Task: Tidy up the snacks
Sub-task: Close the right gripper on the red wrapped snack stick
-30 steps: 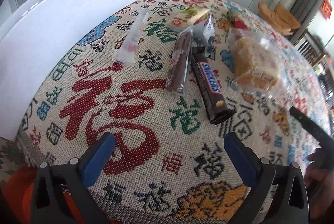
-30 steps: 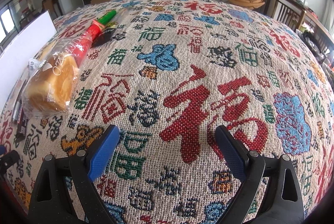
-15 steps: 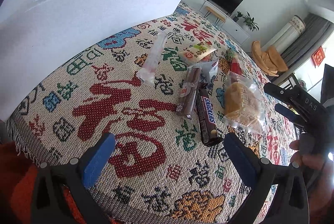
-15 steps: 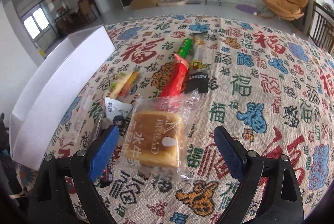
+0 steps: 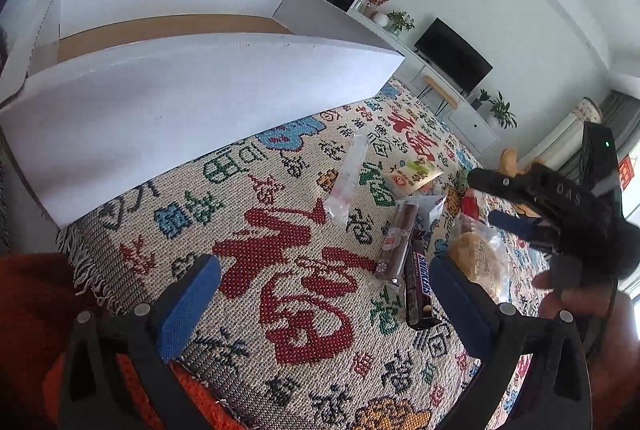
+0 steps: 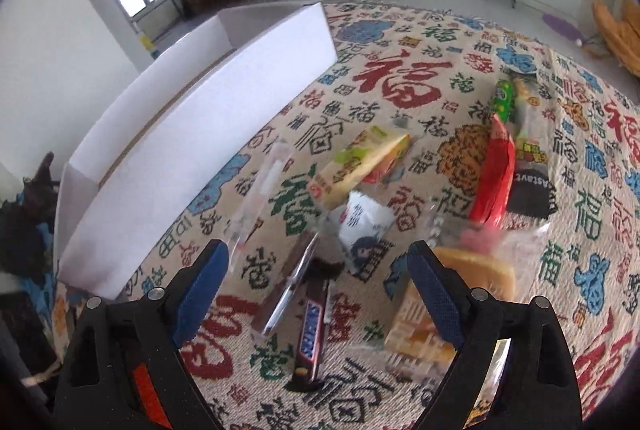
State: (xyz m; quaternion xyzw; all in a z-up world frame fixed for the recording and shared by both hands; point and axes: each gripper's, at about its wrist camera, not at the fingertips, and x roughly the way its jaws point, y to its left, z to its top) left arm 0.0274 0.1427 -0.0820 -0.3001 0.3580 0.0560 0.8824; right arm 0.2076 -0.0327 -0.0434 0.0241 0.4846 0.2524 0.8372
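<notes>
Right gripper (image 6: 318, 276) spread, hovering over Snickers bar (image 6: 310, 330) — red packet (image 6: 494, 175) only clear there; left gripper (image 5: 326, 296) spread, low — shows box (image 5: 192, 97) interior.

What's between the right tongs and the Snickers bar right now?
Nothing visible. The right tongs are open above the Snickers bar, which lies bare on the cloth. A brown wrapped bar lies close on its left and the bagged bread on its right; they may crowd the grasp.
</notes>
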